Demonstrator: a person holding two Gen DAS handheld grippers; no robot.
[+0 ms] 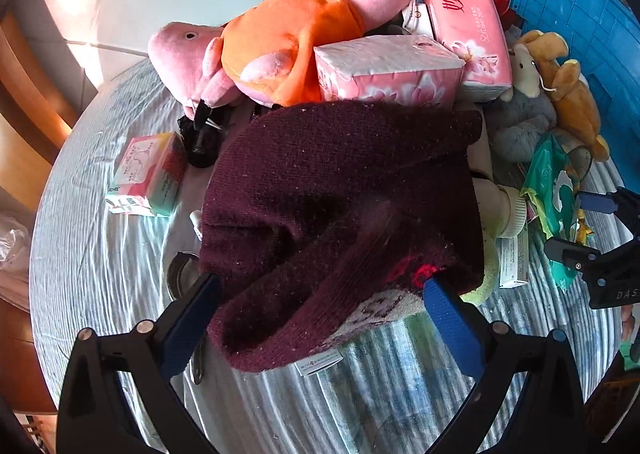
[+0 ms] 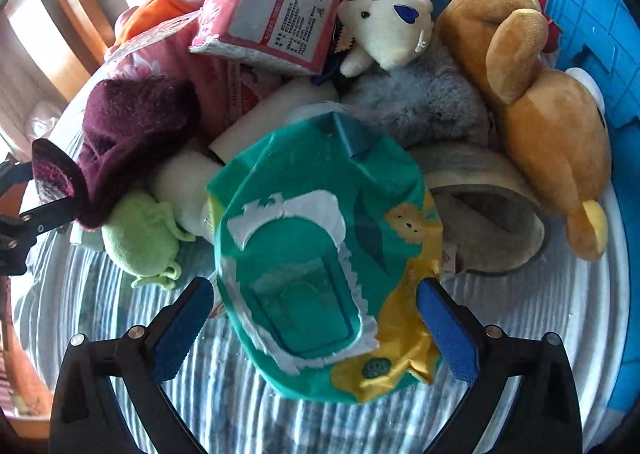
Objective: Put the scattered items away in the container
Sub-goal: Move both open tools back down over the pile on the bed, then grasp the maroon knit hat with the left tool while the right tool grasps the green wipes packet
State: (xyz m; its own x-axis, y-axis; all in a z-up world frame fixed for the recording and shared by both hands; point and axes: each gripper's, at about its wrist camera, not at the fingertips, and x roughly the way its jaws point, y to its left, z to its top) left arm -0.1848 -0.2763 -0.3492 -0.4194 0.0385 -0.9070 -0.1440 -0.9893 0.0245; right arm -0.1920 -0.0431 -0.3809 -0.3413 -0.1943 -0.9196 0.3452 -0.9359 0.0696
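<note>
Left gripper (image 1: 322, 290) fingers spread around the soft hat (image 1: 340, 194) (floppy; grab its folded brim); right gripper (image 2: 314, 294) fingers likewise wide around the crinkly wipes pack (image 2: 320, 254) beside it.

On the table (image 1: 100, 254) the knitted hat (image 1: 340, 194) lies between the fingers of the left claw (image 1: 320, 298), in front of two tissue packs (image 1: 390, 70). Behind and left of those packs lies the pig plush (image 1: 288, 38), with a small box (image 1: 150, 174) left of the hat. To the right, the wipes pack (image 2: 320, 274) sits between the fingers of the right claw (image 2: 312, 318). Behind it lies a grey plush (image 2: 420, 106) with a small mouse toy (image 2: 384, 34) on it; the bear plush (image 2: 552, 134) lies right of them, against the container (image 2: 592, 34). A frog toy (image 2: 140, 238) lies left of the wipes pack.
</note>
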